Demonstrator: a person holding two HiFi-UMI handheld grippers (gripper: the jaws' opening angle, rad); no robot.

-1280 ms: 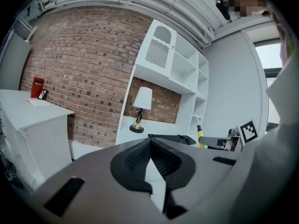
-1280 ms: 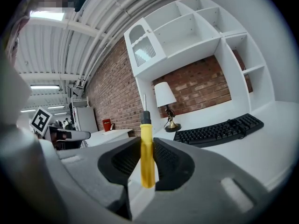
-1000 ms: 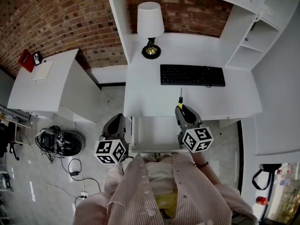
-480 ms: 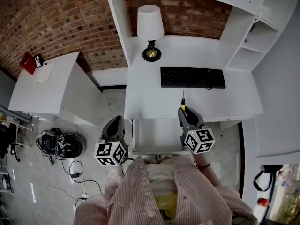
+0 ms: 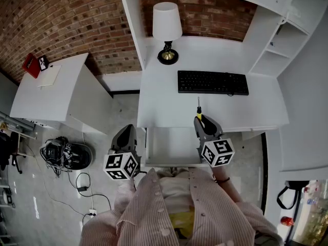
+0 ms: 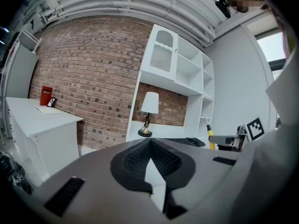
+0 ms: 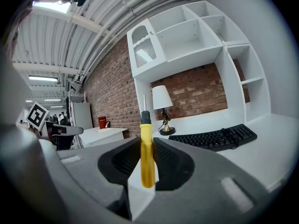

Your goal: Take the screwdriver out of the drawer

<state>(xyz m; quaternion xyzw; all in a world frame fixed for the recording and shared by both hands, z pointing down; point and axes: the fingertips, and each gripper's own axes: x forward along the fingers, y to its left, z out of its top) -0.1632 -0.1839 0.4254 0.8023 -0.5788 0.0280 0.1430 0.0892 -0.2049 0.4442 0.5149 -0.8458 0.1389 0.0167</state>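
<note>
Brick wall [image 5: 66,19] at the back, white worktop [image 5: 164,104] with a shelf unit [image 5: 287,35] in front of it.

Diff vs a second ago: basically nothing. Both tools sit in the same spots and the grip is unchanged. Only the framing drifts a touch.

All places are relative to the keyboard [image 5: 212,82]:
- Right tool [image 5: 201,119]: just on the near side, below its left half, pinching the screwdriver [image 5: 198,110] by the yellow handle. Shaft points at the keyboard and stops short of it.
- The screwdriver is out of the drawer [image 5: 171,146], over the worktop's front strip.
- Drawer: further to the near side, pulled open.
- Left tool [image 5: 126,133]: near side and well off to the left, past the drawer's left edge. Pads pressed together, nothing between them.
- Lamp [image 5: 167,32]: beyond the left end, at the back.

Count:
- 2 tools
- 1 screwdriver
- 1 keyboard
- 1 lamp
- 1 open drawer
- 2 white worktops. The second worktop [image 5: 51,94] is far left and carries one red item [image 5: 29,65].
</note>
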